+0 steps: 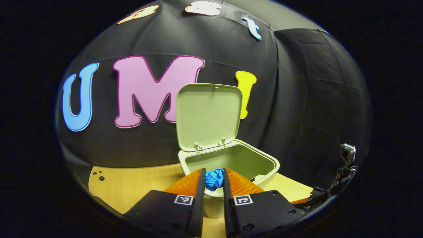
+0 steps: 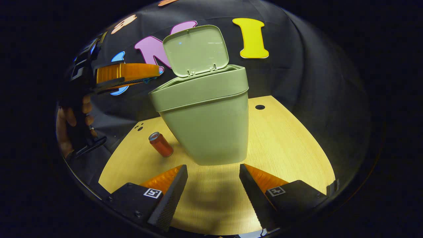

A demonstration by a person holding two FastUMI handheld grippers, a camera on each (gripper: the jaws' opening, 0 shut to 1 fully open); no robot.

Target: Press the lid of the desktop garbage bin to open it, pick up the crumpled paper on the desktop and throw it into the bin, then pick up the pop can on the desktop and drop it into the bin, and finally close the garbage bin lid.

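my left claw [image 1: 214, 180] is pinching the blue paper [image 1: 214, 178] between both fingers, and i am holding it up at the near edge of the bin [image 1: 264, 172], about level with the rim. the lid [image 1: 208, 115] is standing upright at the back, so the mouth is gaping. from my right claw's view the left claw [image 2: 145, 74] is hanging at rim height but off to the bin's side, so i am judging that the paper is not clearly over the opening yet. that is the main risk: if i am letting go here, the paper could be catching the rim and tumbling down onto the table [image 2: 290, 145] instead of inside. crumpled paper is light and springy, so it could also be clinging to one pad as the fingers part. pushing further forward carries its own danger, since my fingers could be knocking the rim and nudging or tipping the bin, or jarring the lid shut. my right claw [image 2: 213, 185] is spread wide and holding nothing, hovering low over the table in front of the bin. the can [image 2: 161, 144] is standing tilted in that view on the table just beside the bin, near enough that a shoved bin could be toppling it.
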